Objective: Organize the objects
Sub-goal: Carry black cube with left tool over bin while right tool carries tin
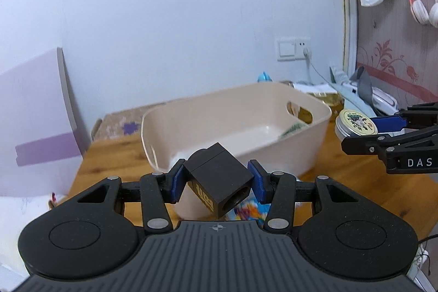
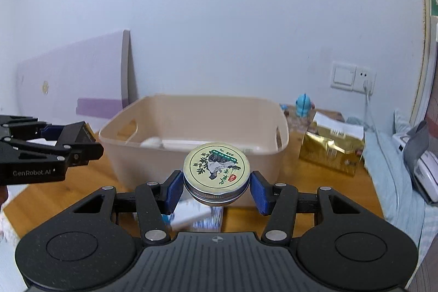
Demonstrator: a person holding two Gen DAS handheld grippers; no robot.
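Observation:
My left gripper (image 1: 217, 181) is shut on a black cube-shaped block (image 1: 219, 179) with a round hole and yellow lettering, held tilted above the table just in front of the beige plastic bin (image 1: 301, 155). My right gripper (image 2: 216, 186) is shut on a round metal tin (image 2: 216, 171) with a cream illustrated lid, held in front of the bin (image 2: 260, 111). The tin also shows in the left wrist view (image 1: 356, 123), right of the bin. The block also shows in the right wrist view (image 2: 82, 134), left of the bin. The bin holds some white and green items.
The wooden table (image 2: 314, 199) carries a gold foil packet (image 2: 331, 155), a blue figurine (image 2: 303, 106) and colourful packets under the grippers (image 1: 246, 210). A purple board (image 2: 76, 84) leans on the wall at left. A bed with a white device (image 2: 424, 171) lies right.

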